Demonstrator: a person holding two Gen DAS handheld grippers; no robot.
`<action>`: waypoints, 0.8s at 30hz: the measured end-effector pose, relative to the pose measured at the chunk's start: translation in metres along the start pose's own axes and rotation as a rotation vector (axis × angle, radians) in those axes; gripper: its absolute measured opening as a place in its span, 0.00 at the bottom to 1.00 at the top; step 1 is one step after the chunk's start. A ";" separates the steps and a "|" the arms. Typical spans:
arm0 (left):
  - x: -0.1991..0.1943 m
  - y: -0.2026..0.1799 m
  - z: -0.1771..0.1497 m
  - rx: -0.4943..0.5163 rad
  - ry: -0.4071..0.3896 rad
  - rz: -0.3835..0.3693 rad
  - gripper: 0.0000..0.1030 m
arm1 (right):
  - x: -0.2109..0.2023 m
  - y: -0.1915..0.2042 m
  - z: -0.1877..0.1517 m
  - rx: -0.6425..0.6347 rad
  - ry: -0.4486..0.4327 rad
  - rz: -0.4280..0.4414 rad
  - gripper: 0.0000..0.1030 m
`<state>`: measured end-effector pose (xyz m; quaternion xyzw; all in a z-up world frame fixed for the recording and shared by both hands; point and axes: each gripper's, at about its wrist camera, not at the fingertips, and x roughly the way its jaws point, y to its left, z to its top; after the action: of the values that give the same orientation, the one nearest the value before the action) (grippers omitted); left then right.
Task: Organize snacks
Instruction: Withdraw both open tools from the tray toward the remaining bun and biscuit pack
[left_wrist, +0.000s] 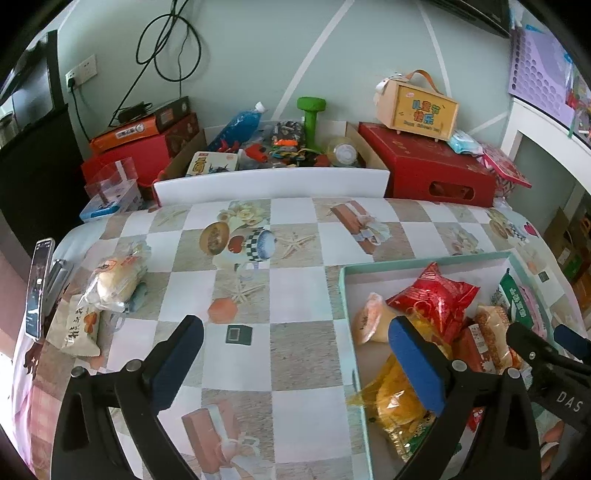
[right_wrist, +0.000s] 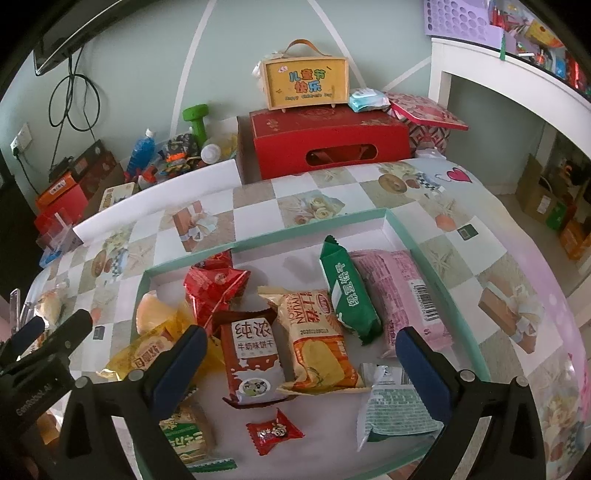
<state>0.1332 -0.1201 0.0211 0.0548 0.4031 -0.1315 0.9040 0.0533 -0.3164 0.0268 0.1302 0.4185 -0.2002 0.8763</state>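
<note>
A shallow mint-rimmed tray (right_wrist: 306, 227) holds several snack packs: a red bag (right_wrist: 212, 286), a brown milk-biscuit pack (right_wrist: 249, 356), an orange-cream pack (right_wrist: 317, 343), a green pack (right_wrist: 347, 291), a pink pack (right_wrist: 399, 295) and a small red candy (right_wrist: 273, 432). My right gripper (right_wrist: 297, 362) is open and empty above them. My left gripper (left_wrist: 295, 363) is open and empty over the tablecloth at the tray's left rim (left_wrist: 345, 314). Two packs lie loose at the far left: a clear-wrapped bun (left_wrist: 114, 280) and a beige pack (left_wrist: 79, 328).
A checkered cloth (left_wrist: 295, 295) covers the table. Behind it stand a white-fronted box of clutter (left_wrist: 273, 181), a red box (left_wrist: 428, 162) with a yellow handled box (left_wrist: 417, 103) on top, and red and orange boxes (left_wrist: 129, 147). A phone (left_wrist: 38, 284) stands at the left edge.
</note>
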 end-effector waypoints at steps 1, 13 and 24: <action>0.000 0.003 0.000 -0.005 -0.001 0.005 0.97 | -0.001 0.002 0.000 -0.001 -0.003 0.003 1.00; -0.011 0.063 -0.006 -0.114 -0.017 0.107 0.97 | -0.006 0.068 -0.005 -0.116 -0.009 0.117 1.00; -0.018 0.140 -0.021 -0.265 0.002 0.239 0.97 | -0.006 0.135 -0.024 -0.246 0.008 0.204 1.00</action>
<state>0.1457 0.0224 0.0194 -0.0174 0.4084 0.0313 0.9121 0.0960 -0.1863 0.0250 0.0645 0.4279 -0.0571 0.8997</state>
